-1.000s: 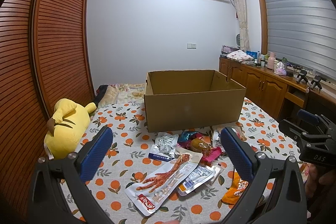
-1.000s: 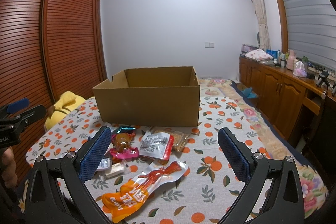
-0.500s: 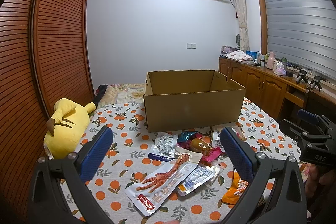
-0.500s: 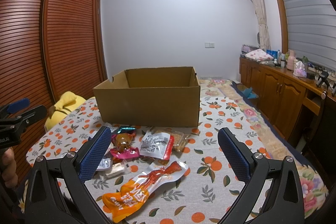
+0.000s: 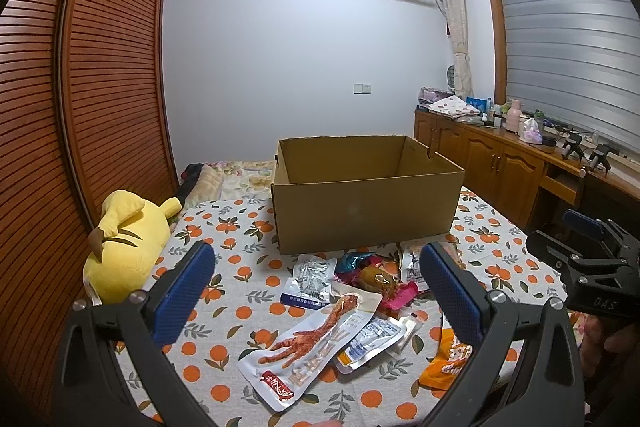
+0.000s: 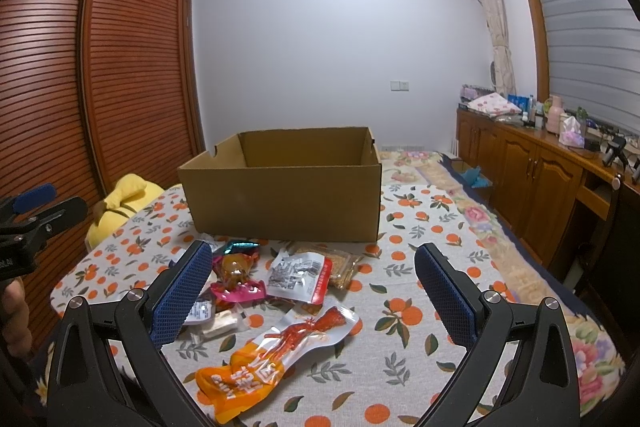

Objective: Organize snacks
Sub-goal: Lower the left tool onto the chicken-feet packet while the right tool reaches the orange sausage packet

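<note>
An open, empty-looking cardboard box [image 5: 366, 199] [image 6: 286, 193] stands on the orange-patterned tablecloth. Several snack packets lie in a heap in front of it: a white chicken-foot packet [image 5: 312, 343], a silver packet [image 5: 312, 277], a pink-wrapped snack [image 5: 378, 281], and in the right wrist view an orange packet [image 6: 272, 349] and a silver-red packet [image 6: 300, 277]. My left gripper [image 5: 316, 287] is open and empty, above the heap. My right gripper [image 6: 314, 287] is open and empty, also above the heap.
A yellow plush toy [image 5: 124, 241] lies at the left table edge. A slatted wooden wardrobe [image 5: 80, 107] stands on the left. Wooden cabinets [image 6: 532, 167] with bottles line the right wall. A floral blanket [image 6: 460, 187] lies behind and right of the box.
</note>
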`<state>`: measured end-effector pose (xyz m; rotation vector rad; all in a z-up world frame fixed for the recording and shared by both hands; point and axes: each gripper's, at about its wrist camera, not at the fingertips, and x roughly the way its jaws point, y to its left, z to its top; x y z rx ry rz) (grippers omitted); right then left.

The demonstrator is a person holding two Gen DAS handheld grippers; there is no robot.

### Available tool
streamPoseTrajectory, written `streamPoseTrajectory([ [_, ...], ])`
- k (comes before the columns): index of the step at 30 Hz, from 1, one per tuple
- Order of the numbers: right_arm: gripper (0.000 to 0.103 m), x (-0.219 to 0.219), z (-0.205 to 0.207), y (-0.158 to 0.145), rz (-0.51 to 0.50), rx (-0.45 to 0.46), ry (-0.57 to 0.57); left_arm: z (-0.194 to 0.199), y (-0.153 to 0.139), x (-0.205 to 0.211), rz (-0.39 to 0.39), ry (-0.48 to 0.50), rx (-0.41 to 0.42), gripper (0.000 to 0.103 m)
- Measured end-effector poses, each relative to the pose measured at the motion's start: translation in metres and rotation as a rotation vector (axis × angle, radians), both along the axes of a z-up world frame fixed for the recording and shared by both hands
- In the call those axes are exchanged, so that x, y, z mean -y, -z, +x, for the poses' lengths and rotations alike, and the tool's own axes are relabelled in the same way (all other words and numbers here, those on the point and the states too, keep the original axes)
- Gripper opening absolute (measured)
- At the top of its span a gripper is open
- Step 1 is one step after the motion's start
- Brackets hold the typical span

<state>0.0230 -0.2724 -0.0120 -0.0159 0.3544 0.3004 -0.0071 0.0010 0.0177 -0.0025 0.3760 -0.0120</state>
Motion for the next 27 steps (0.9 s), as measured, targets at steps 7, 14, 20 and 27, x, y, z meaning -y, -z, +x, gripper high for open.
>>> streamPoseTrajectory([
  [7, 0.103, -0.004, -0.001, 0.001, -0.002, -0.009, -0.008, 0.001, 0.005, 0.000, 0.004, 0.004, -0.017, 0.103],
  [14, 0.103, -0.009, 0.004, 0.015, -0.010, -0.057, -0.025, 0.011, 0.027, -0.010, 0.009, 0.002, -0.085, 0.103],
  [20, 0.103, -0.013, 0.014, 0.036, -0.021, -0.126, -0.050, 0.023, 0.049, -0.021, -0.006, 0.030, -0.159, 0.103],
  [27, 0.102, -0.014, 0.028, 0.064, -0.039, -0.223, -0.077, 0.041, 0.075, -0.029, 0.025, 0.039, -0.242, 0.103],
])
